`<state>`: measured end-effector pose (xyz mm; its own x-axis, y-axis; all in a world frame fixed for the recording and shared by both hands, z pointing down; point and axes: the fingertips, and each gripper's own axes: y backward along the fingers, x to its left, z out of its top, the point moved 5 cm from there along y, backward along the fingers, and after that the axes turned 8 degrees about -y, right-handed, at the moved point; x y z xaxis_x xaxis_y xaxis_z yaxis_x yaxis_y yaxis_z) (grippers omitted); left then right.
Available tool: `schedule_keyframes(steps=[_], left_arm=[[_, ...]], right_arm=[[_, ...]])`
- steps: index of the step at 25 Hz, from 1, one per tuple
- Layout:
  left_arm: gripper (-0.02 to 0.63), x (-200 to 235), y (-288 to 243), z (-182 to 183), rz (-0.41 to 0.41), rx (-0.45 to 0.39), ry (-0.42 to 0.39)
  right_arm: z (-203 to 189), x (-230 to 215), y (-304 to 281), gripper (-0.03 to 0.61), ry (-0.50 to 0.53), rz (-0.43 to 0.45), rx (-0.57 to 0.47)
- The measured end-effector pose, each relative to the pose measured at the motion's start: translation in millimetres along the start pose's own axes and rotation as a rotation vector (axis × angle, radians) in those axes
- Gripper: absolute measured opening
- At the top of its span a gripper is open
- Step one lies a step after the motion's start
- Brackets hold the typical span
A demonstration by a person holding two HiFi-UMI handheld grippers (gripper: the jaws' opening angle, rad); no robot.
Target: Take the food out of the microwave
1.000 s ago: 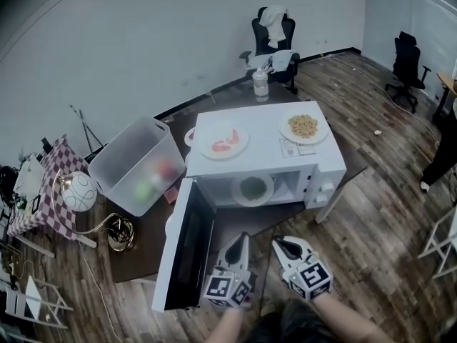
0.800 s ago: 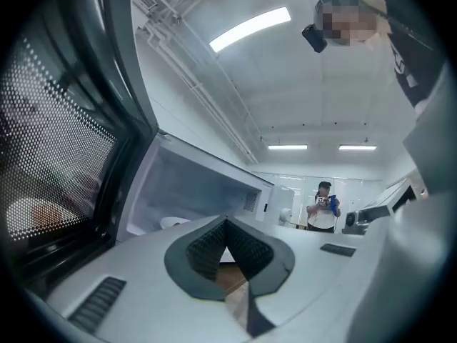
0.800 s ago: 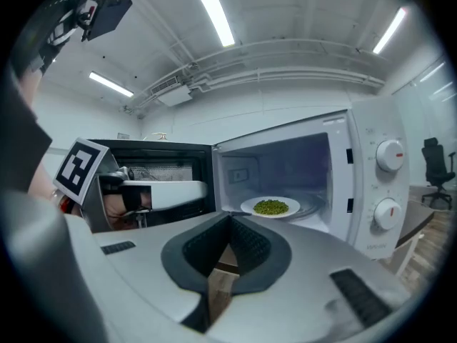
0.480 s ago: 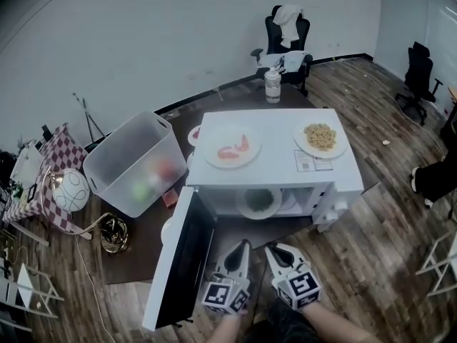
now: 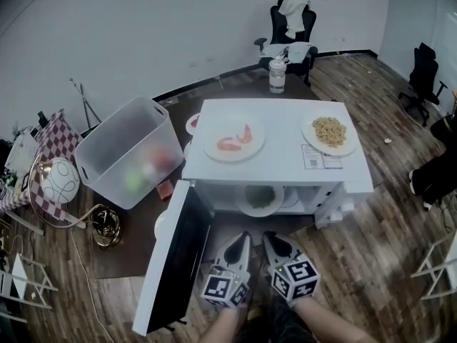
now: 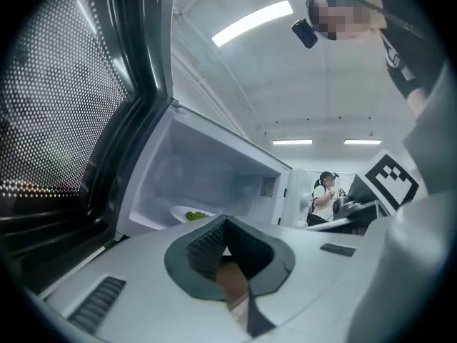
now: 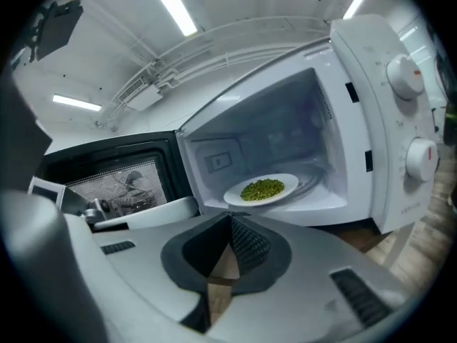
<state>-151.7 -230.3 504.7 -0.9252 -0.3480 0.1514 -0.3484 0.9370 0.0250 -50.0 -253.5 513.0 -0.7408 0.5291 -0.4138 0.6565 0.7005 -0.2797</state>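
Head view, green food [image 5: 260, 196] in microwave [image 5: 285, 170], beyond left claw [image 5: 242, 239] and right claw [image 5: 270, 239], both closed

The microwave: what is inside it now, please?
Inside the microwave, one white plate of green food sits near the open front. The plate hides most of the turntable below it, so that part cannot be seen.

The head view looks steeply down on the microwave [image 5: 278, 159] from above its front, while both gripper views, low and near, face its open cavity, sharing the plate [image 7: 233, 195].
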Motion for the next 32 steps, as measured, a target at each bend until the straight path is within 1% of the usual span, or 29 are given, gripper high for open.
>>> schedule_keyframes(steps=[6,7,11,17,19,23,24,25,26,32], left_arm=[[0.0,4,-6,-8,0.0,0.005,-0.012],[0.0,5,-7,-9,-0.001,0.005,-0.015],[0.0,7,-10,-9,0.005,-0.001,-0.012],[0.0,8,-11,-11,0.008,0.001,-0.011],[0.0,9,-11,-14,0.01,0.0,-0.01],[0.0,12,-11,-18,0.017,0.005,-0.015],[0.0,13,-10,-19,0.019,0.005,-0.015],[0.0,14,-10,-19,0.021,0.003,-0.013],[0.0,15,-10,-20,0.024,0.002,-0.012],[0.0,17,-11,-21,0.03,0.005,-0.012]], right_arm=[[-2,-7,-12,0.009,-0.157,-0.004,0.014],[-2,-7,-14,0.031,-0.187,0.0,0.014],[-4,-13,-20,0.032,-0.323,0.007,0.008],[-6,-17,-31,0.032,-0.428,0.047,0.001],[-8,-19,-35,0.058,-0.488,0.054,-0.001],[-7,-25,-40,0.058,-0.638,0.067,-0.026],[-6,-25,-41,0.072,-0.674,0.079,-0.033],[-5,-25,-42,0.103,-0.707,0.09,-0.039],[-4,-26,-43,0.104,-0.735,0.097,-0.043],[-1,-30,-50,0.104,-0.848,0.102,-0.062]])
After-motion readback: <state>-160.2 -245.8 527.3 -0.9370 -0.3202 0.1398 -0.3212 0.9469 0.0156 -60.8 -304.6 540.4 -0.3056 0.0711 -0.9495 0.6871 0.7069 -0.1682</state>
